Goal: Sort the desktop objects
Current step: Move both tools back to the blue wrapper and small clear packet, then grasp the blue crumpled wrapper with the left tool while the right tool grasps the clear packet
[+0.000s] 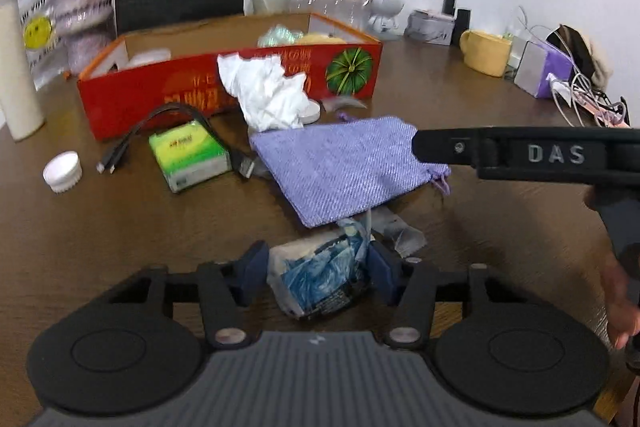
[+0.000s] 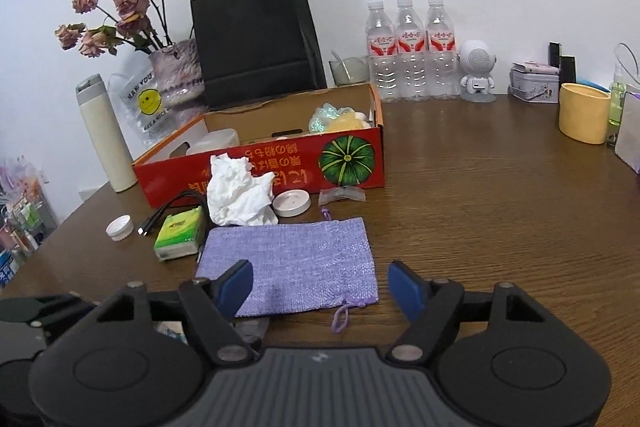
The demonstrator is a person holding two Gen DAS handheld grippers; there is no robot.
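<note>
My left gripper (image 1: 318, 267) is shut on a blue-and-white plastic packet (image 1: 320, 283), its blue pads against both sides, low over the brown table (image 1: 120, 227). Just beyond lies a flat purple drawstring pouch (image 1: 340, 167). My right gripper (image 2: 322, 287) stands open over the near edge of the pouch (image 2: 292, 259), which lies flat and untouched between the pads. One of its black fingers (image 1: 448, 147) reaches in from the right in the left wrist view. A crumpled white tissue (image 2: 240, 191), a green tissue pack (image 2: 178, 233) and a black cable (image 1: 160, 119) lie before the red cardboard box (image 2: 280, 167).
A white cap (image 2: 120, 227) and a round white lid (image 2: 292, 203) lie loose. Along the wall stand a white flask (image 2: 106, 131), a vase of dried flowers (image 2: 176, 71), a black bag (image 2: 256, 35), three water bottles (image 2: 408, 51), a robot figure (image 2: 478, 71) and a yellow mug (image 2: 584, 113).
</note>
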